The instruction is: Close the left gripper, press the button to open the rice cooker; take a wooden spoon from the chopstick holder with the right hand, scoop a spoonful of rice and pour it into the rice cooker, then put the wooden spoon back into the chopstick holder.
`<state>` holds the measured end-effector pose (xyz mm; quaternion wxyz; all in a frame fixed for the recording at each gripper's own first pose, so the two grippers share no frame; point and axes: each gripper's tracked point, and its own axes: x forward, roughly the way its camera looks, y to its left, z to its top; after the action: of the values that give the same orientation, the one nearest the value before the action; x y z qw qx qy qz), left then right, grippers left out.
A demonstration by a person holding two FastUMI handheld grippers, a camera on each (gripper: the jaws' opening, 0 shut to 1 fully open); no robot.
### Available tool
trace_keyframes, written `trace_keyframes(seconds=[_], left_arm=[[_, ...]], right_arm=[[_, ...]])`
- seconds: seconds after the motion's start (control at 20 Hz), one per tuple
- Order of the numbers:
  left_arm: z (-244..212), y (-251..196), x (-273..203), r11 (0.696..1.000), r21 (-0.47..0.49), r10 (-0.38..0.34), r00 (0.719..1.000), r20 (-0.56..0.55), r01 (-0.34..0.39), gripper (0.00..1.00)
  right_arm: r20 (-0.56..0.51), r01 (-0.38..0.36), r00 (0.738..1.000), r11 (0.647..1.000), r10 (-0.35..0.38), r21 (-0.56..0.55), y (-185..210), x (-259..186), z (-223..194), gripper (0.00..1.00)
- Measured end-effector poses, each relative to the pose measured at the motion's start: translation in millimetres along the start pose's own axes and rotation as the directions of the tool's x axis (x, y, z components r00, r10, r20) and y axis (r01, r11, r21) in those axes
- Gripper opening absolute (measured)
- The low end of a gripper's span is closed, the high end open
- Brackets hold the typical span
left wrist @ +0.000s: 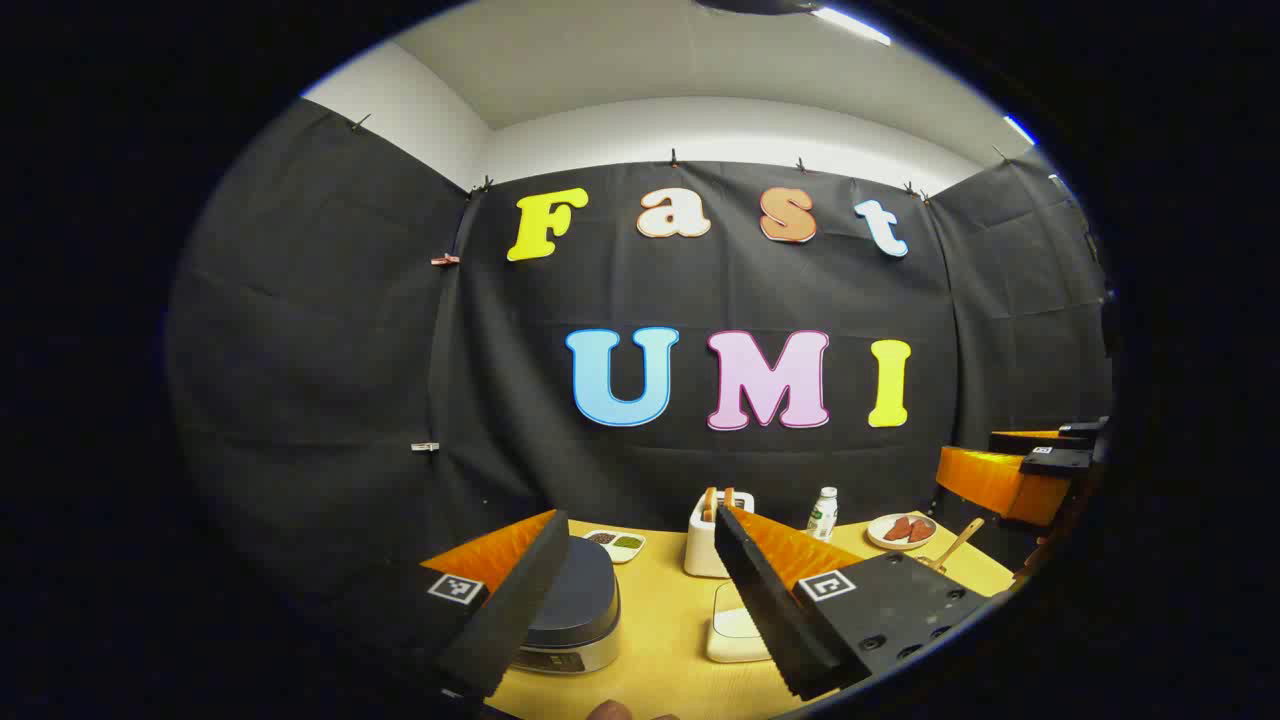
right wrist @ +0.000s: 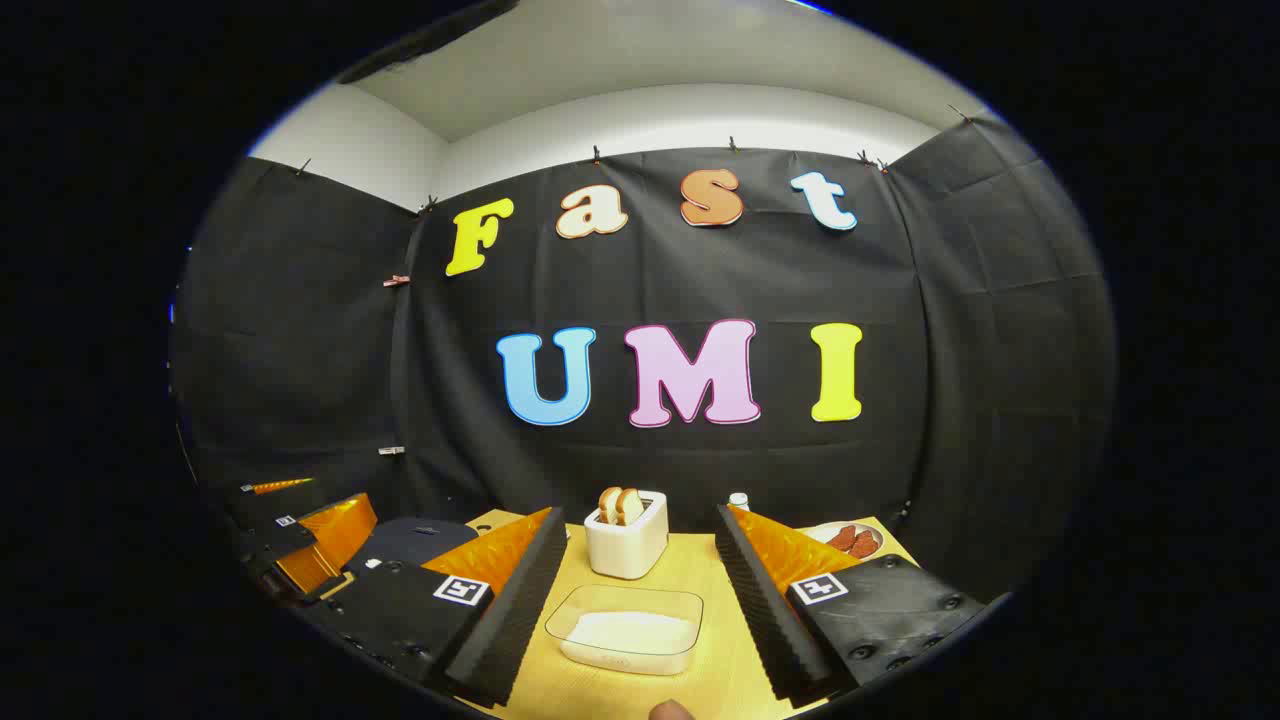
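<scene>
In the left gripper view, your left gripper (left wrist: 640,590) hung above the desk (left wrist: 665,620) with its fingers spread wide apart and nothing between them. At the left, the rice cooker (left wrist: 575,612) sat with its dark lid down, its near left side hidden behind your left finger. Just behind it lay a small divided dish (left wrist: 615,544), too small to tell what filled it. Next came the white toaster (left wrist: 706,545) with bread in its slots, and in front of it the clear rice container (left wrist: 735,628), half covered by your right finger. Farther right stood a small bottle (left wrist: 822,513), then a plate (left wrist: 901,531) of reddish pieces. A wooden spoon (left wrist: 955,548) handle slanted up at the far right; its holder was cut off behind the finger. Your right gripper (left wrist: 1020,470) showed at the edge, partly cropped.

In the right gripper view, your right gripper (right wrist: 640,590) was likewise open and empty, with the rice container (right wrist: 628,630) of white rice between the fingers, well below them. The left gripper (right wrist: 305,540) sat at the far left, partly blocking the rice cooker (right wrist: 420,540)
</scene>
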<state>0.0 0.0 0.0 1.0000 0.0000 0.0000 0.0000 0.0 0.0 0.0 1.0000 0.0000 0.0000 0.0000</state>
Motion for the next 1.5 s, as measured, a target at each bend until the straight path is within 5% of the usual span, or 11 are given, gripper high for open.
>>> trace_keyframes(seconds=[1.15, 1.35, 1.5], left_arm=[[-10, 13, 21, 1.000, 0.002, 0.012, 1.000, -0.020, -0.012, 0.96], [-18, 28, 32, 1.000, -0.005, 0.025, 0.999, -0.036, -0.026, 0.82], [-32, 39, 41, 1.000, -0.026, 0.015, 0.997, -0.077, -0.017, 0.61]], right_arm=[[0.003, 0.002, 1.000, 0.999, -0.002, -0.043, 6, 17, -6, 0.93], [-0.001, -0.014, 1.000, 0.998, 0.013, -0.056, 18, 23, -8, 0.93], [-0.010, -0.016, 1.000, 0.998, 0.015, -0.063, 24, 29, -12, 0.92]])
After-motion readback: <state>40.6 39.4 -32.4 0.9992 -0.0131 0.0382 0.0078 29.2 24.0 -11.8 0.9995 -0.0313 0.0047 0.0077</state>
